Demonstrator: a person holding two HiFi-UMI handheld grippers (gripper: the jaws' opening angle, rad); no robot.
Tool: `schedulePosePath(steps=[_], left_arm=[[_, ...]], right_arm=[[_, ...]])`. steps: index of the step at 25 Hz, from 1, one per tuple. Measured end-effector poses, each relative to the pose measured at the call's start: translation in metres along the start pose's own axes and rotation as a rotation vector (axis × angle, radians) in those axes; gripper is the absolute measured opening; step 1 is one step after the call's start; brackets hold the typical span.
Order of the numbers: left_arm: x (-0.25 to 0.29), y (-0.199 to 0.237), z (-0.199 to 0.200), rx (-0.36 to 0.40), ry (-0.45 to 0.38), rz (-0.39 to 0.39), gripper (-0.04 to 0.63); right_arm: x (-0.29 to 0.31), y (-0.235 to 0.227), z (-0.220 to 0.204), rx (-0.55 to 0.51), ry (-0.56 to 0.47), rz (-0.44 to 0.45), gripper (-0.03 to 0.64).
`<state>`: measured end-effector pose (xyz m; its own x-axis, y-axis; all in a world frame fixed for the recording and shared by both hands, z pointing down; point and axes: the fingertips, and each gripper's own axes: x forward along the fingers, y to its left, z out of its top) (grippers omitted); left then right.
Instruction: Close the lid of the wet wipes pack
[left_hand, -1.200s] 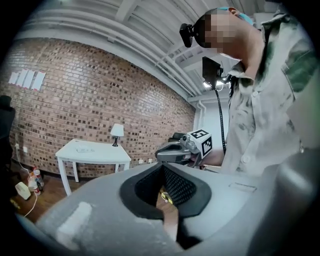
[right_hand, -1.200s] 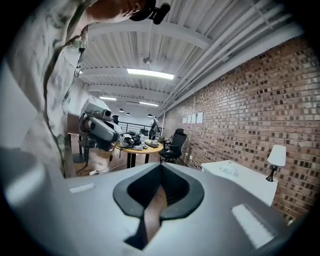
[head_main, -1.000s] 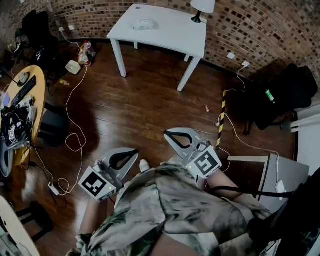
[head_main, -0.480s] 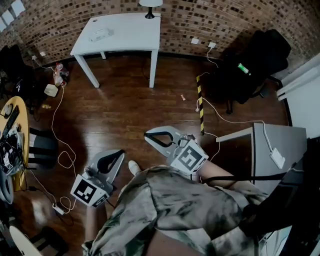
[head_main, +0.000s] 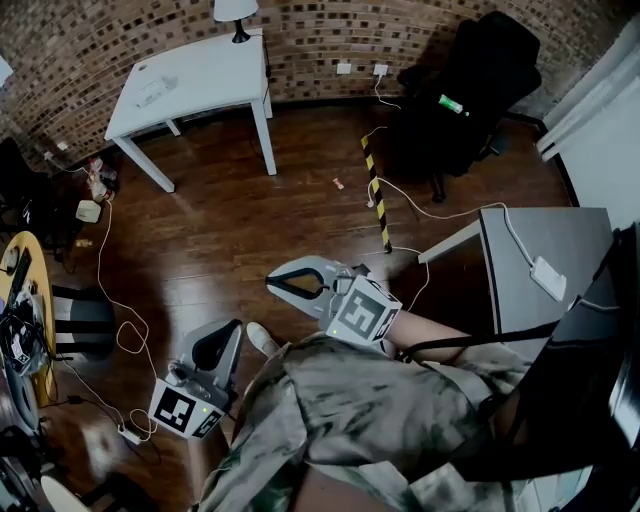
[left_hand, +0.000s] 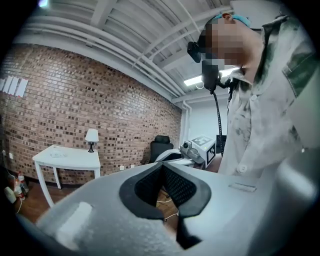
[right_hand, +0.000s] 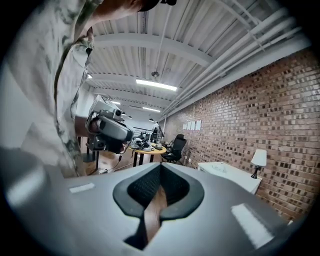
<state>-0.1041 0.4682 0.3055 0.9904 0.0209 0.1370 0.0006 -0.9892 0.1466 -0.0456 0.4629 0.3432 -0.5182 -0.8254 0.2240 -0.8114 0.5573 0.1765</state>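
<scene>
left gripper (head_main: 236, 326), right gripper (head_main: 271, 284) — jaws together

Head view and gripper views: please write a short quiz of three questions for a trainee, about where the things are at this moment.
1. True or false: the wet wipes pack lies on the white table, far from both grippers.
2. Choose one. The jaws of the left gripper are: A) wide apart; B) together, with nothing between them; C) closed on the pack.
3. Short answer: which other thing stands on that table?

Key: 1 true; 2 B; 3 the lamp.
</scene>
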Motion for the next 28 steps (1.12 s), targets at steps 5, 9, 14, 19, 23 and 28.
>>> schedulePosePath(steps=[5,9,14,19,23,28], left_arm=[[0.006,-0.029,-0.009,-0.005,0.015,0.01,-0.002],[0.011,-0.041,-0.013,-0.004,0.022,0.018,-0.002],[0.013,-0.051,-0.014,-0.01,0.009,0.028,-0.002],[0.012,-0.059,-0.017,-0.013,0.008,0.027,-0.002],[0.012,-0.061,-0.017,-0.007,0.011,0.018,-0.002],[0.017,-0.065,-0.017,-0.001,0.015,0.001,-0.002]], right_arm=[[-0.024,0.013,-0.006,-0.003,-0.014,0.015,0.005],[-0.037,0.018,-0.003,0.011,-0.013,0.022,0.005],[-0.05,0.024,-0.005,0.003,-0.011,0.034,0.005],[-0.057,0.029,-0.004,-0.008,-0.014,0.034,0.005],[-0.059,0.03,-0.001,-0.013,-0.025,0.028,0.005],[-0.066,0.032,0.0,-0.02,-0.02,0.027,0.005]])
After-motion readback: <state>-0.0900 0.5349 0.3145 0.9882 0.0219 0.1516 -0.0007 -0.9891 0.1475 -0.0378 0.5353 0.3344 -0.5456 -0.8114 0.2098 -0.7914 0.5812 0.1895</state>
